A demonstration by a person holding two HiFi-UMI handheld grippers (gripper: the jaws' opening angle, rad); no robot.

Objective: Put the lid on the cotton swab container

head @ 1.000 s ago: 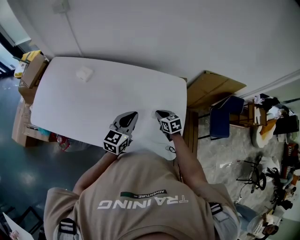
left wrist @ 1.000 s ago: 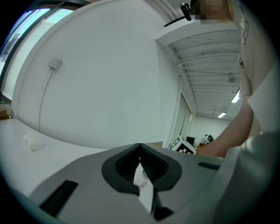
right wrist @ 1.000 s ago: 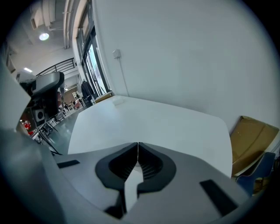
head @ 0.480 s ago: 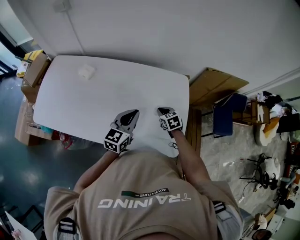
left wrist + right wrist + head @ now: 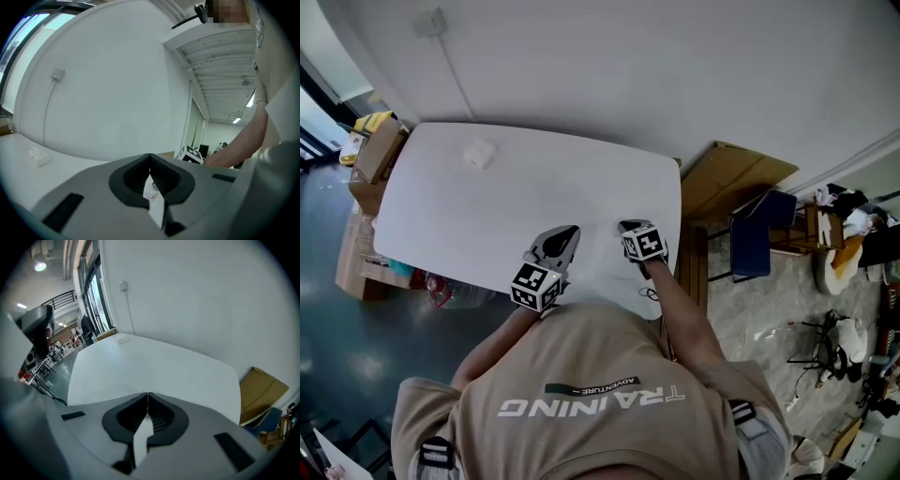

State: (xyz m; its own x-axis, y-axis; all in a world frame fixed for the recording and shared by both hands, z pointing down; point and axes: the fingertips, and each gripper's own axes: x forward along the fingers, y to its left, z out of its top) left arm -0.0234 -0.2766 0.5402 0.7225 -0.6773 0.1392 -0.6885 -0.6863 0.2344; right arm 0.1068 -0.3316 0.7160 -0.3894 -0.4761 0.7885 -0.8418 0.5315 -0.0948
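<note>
Grey plastic left gripper (image 5: 573, 229), right gripper (image 5: 622, 225): fingers (image 5: 164, 416) pressed together over smooth white table (image 5: 516, 187).

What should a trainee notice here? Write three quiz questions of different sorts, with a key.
1. True or false: the right gripper holds a lid.
2. Where is the small white object? A) near the far left corner of the table, away from both grippers; B) between the two grippers; C) in the left gripper's jaws.
3. Fill in: the left gripper has its jaws ____, with nothing held.

Key: 1 false, its jaws are together on nothing; 2 A; 3 shut.
</note>
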